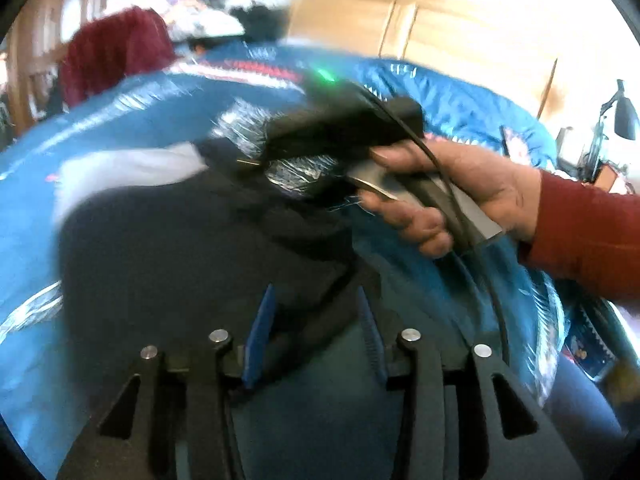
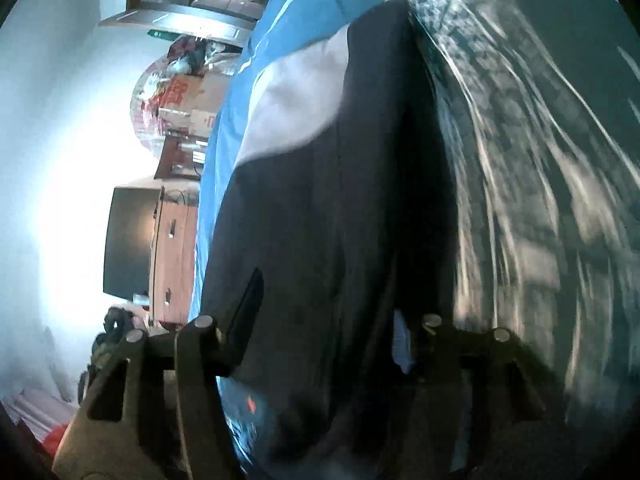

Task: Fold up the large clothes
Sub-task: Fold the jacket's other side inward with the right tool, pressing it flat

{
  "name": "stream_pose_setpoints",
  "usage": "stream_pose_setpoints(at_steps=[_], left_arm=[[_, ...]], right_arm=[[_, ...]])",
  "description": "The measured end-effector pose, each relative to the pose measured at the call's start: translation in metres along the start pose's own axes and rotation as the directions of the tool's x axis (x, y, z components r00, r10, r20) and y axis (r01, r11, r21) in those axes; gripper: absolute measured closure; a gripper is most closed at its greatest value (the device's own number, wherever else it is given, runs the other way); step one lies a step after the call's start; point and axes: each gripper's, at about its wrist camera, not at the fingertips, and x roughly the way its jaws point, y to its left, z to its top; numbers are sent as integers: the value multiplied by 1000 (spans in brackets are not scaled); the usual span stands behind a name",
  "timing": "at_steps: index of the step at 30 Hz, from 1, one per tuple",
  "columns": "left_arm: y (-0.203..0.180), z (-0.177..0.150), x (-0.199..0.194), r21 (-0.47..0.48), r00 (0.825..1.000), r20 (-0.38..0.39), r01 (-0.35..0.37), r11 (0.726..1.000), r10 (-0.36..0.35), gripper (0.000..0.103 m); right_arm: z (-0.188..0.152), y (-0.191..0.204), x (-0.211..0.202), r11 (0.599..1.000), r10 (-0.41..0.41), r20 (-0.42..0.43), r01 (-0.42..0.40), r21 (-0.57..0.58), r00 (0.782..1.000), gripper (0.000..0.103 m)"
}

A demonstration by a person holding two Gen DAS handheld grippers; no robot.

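Note:
A dark garment [image 1: 168,240] with a light grey panel [image 1: 128,168] lies on a shiny blue bedspread [image 1: 100,120]. My left gripper [image 1: 316,334] sits at the garment's near right part, its blue-padded fingers shut on a thick dark fold. A hand [image 1: 460,184] in a red sleeve holds my right gripper [image 1: 264,160] at the garment's far edge, blurred by motion. In the right wrist view, turned on its side, the dark garment [image 2: 304,200] fills the gap of the right gripper [image 2: 324,320] and runs away to the grey panel [image 2: 296,96]. The fingers look shut on it.
A maroon cloth [image 1: 116,48] and a heap of clothes [image 1: 208,4] lie at the far end of the bed. Wooden wardrobe doors [image 1: 440,32] stand behind, a desk lamp [image 1: 624,112] at right. A dark screen [image 2: 128,240] sits by a wooden cabinet [image 2: 176,248] beside the bed.

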Motion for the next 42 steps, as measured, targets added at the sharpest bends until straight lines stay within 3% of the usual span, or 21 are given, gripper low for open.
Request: stream_pose_setpoints(at_steps=[4,6,9,13,16,18,21,23,25,27,29,30,31,32,34,36,38,40,42], left_arm=[[24,-36,-60,-63,990,60,-121,991,125,53],[44,-48,-74,-112,981,65,-173,979,181,51],[65,-55,-66,-112,973,26,-223,968,227,50],[81,-52,-50,-79,975,21,-217,973,219,50],[84,-43,-25,-31,969,8,-247,969,247,49],[90,-39,-10,-9,955,-6,-298,955,298,49],[109,-39,-5,19,937,-43,-346,938,346,57],[110,-47,-7,118,913,-67,-392,912,401,55],[107,-55,1,195,904,-103,-390,900,414,55],[96,-65,12,256,908,-149,-347,902,392,65],[89,-66,6,257,916,-148,-329,909,374,66],[87,-64,-5,231,928,-142,-306,924,343,66],[87,-61,-20,188,948,-119,-271,944,295,65],[87,-58,-30,167,956,-96,-259,952,277,65],[85,-49,-58,131,962,-16,-267,955,271,65],[91,-32,-77,52,960,96,-268,962,263,58],[99,-20,-70,18,961,124,-252,968,248,50],[110,-20,-32,49,961,61,-273,961,270,50],[122,-42,24,104,950,-114,-280,954,292,49]], right_arm=[[-38,6,-14,1000,6,21,-6,0,1000,39],[-50,10,-10,1000,-17,20,18,-12,1000,36],[-54,13,-3,997,-71,50,72,-35,996,38],[-56,14,-7,994,-96,124,101,-39,988,53],[-60,15,-9,996,-79,180,83,-12,980,92],[-63,11,-10,1000,-15,216,9,27,976,93],[-79,-3,-21,998,-14,262,-4,70,965,98],[-82,-22,-23,993,-21,268,-11,116,963,99],[-83,-42,-17,988,-38,246,0,155,969,99],[-79,-47,-16,988,-39,259,-2,156,965,99],[-77,-48,-18,989,-8,250,-30,148,968,99],[-76,-50,-18,988,8,232,-43,146,973,99],[-77,-52,-19,988,9,223,-44,149,975,99],[-77,-54,-18,987,13,213,-47,154,977,99],[-77,-57,-17,988,3,208,-35,149,978,100],[-78,-55,-15,991,-12,214,-18,136,977,100],[-81,-54,-14,991,-8,230,-22,129,973,100],[-83,-54,-15,992,-9,242,-22,127,970,100],[-87,-53,-16,993,-15,237,-12,113,971,101]])
